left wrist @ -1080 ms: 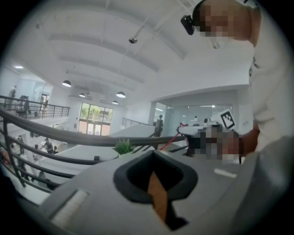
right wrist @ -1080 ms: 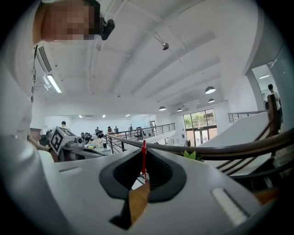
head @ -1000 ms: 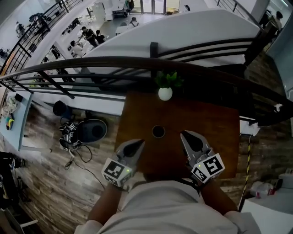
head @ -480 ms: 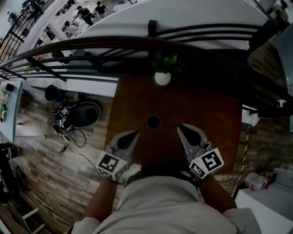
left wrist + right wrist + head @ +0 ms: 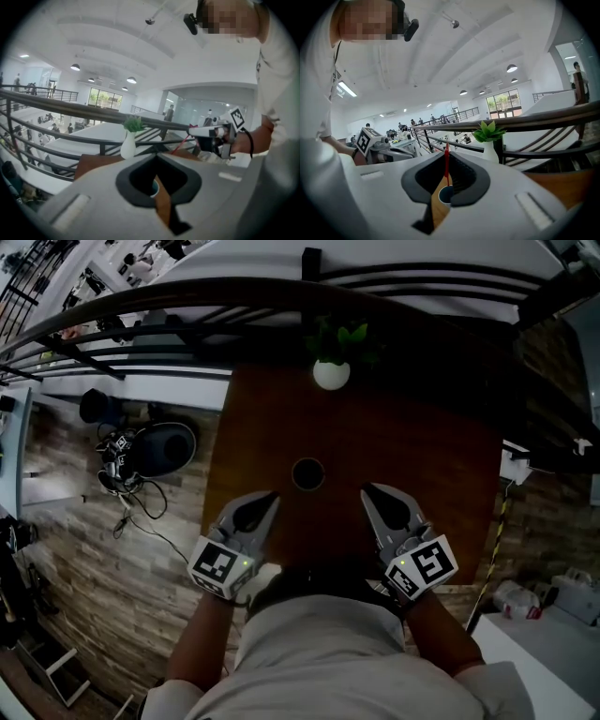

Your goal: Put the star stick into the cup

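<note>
Cup (image 5: pixel 307 473) sits on table (image 5: pixel 422 456), vase (image 5: pixel 330 375) holds plant (image 5: pixel 339 337); right jaws pinch star stick (image 5: pixel 446 164), left jaws closed empty.

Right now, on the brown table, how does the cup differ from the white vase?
The cup is dark and stands near the middle of the table; the vase is white and stands at the far edge. The cup has a wide open mouth and looks empty; the vase has a narrow neck and holds a green plant. Both stand upright on the table, well apart from each other.
</note>
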